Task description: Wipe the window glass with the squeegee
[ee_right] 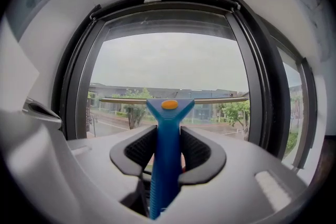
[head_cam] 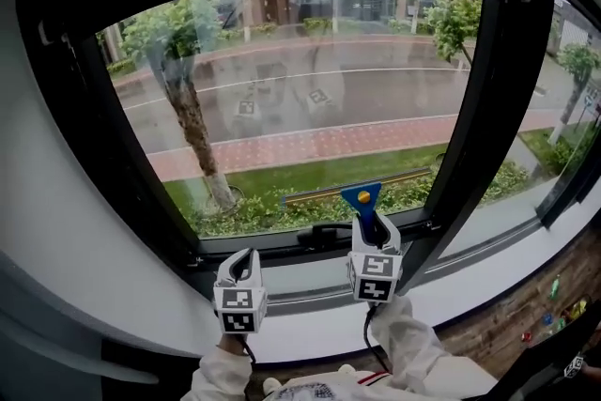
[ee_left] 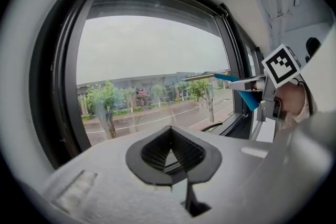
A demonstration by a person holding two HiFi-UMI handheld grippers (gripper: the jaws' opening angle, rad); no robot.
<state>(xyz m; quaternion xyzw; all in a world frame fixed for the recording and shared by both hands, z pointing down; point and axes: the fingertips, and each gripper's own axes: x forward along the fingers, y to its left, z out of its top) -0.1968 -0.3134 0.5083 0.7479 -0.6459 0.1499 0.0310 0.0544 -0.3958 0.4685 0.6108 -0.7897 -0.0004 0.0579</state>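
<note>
By the lower glass (head_cam: 310, 99) edge, right gripper (head_cam: 376, 228) clamps squeegee (head_cam: 362, 198); left gripper (head_cam: 246, 254) jaws together.

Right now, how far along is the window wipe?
Done: the right tongs are shut on the squeegee handle. In hand: its blade sits level, low on the window glass; contact can't be confirmed. Left: no wiped band shows clearly, so treat the pane as still to do. The left tongs are shut, empty.
</note>
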